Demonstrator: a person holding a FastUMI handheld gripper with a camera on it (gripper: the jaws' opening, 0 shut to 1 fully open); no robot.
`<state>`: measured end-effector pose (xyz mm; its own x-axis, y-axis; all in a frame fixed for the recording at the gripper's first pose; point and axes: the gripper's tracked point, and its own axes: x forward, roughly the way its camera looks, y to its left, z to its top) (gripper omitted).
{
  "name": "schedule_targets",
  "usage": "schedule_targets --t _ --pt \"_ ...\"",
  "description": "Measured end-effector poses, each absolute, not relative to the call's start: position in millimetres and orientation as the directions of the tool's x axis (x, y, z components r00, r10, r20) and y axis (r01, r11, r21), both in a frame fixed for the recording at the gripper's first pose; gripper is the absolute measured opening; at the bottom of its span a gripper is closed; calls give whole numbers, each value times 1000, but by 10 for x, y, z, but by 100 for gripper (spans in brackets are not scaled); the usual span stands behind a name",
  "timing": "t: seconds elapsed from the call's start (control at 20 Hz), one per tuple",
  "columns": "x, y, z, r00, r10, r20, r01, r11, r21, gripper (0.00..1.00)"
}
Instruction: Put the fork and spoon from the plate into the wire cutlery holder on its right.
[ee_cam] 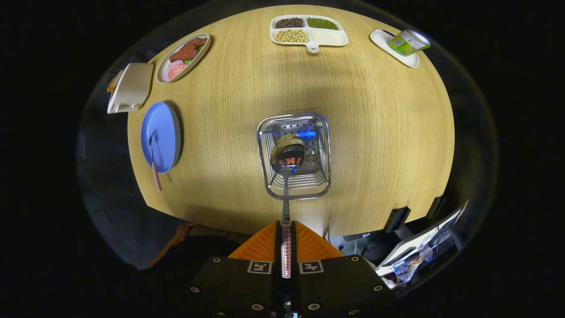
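I hang above the table (362,132), looking straight down, my gripper (286,238) clamped on the spoon (287,176) by its checked handle. Its bowl hangs over the wire cutlery holder (265,159), just ahead of my fingers. Well off to one side, the fork (154,159) lies on the blue plate (165,128).

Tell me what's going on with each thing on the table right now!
Tongs: shut on the spoon's handle.
Spoon: held, bowl hanging over the wire cutlery holder.
Wire cutlery holder: upright, nothing resting inside yet.
Fork: lying on the blue plate, handle sticking past its rim.
Blue plate: holding only the fork.
Can: tipped on its side on a small white tray.
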<state>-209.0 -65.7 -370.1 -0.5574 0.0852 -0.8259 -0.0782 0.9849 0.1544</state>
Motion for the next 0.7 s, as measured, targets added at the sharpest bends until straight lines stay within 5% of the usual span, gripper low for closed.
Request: schedule_targets --t 0.5,0.7 --pt "-1832 -619 -3873 -655 72 -753 -66 986 151 11" --pt "-1508 -592 -3975 -547 87 -833 -49 989 136 12"
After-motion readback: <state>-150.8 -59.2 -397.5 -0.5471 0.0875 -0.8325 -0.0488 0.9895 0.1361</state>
